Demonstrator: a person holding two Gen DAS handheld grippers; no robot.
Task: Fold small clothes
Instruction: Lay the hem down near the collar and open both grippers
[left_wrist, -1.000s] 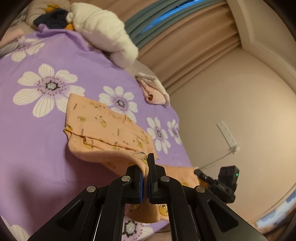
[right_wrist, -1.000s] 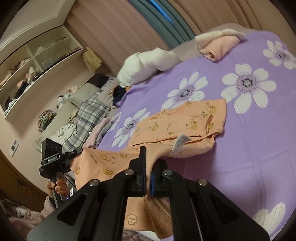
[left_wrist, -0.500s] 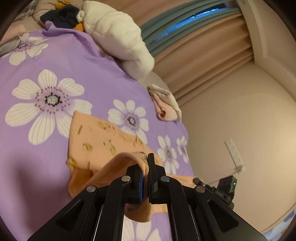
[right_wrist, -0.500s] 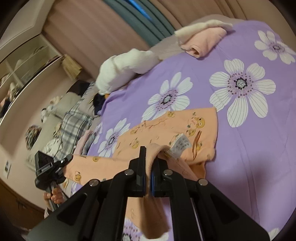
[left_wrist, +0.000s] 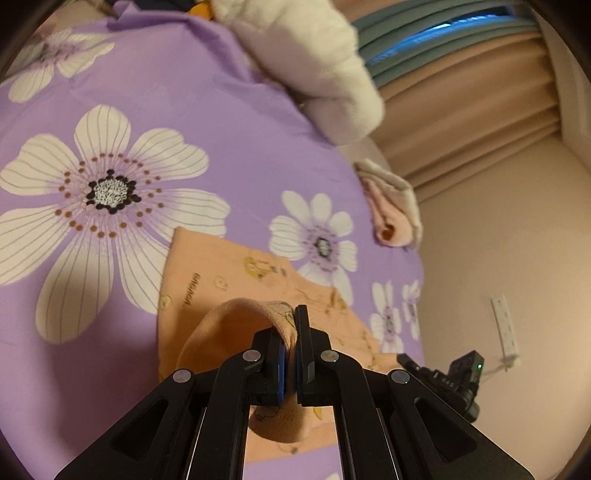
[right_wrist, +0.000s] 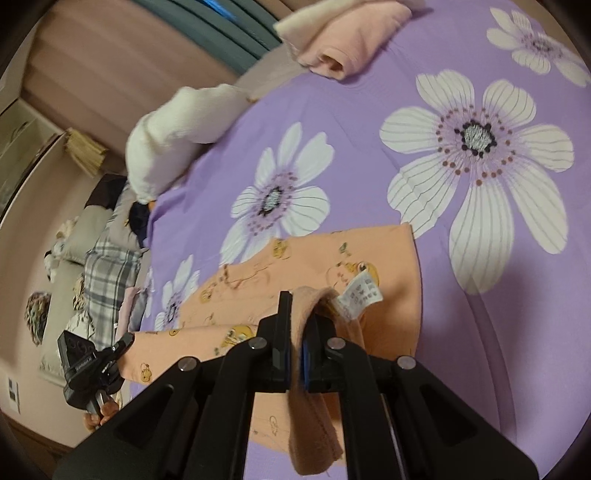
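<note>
The fold is partly complete. Both left tongs (left_wrist: 290, 354) and right tongs (right_wrist: 295, 339) clamp the orange printed cotton garment (right_wrist: 332, 266), doubling it at six o'clock on the purple flowered bedsheet (right_wrist: 369, 147); release and smoothing remain.

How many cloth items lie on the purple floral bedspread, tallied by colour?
Orange printed garment, pinched by both grippers: 1
Pink folded garment: 1
Cream folded piece beside the pink one: 1
White bundle: 1
Total: 4
</note>
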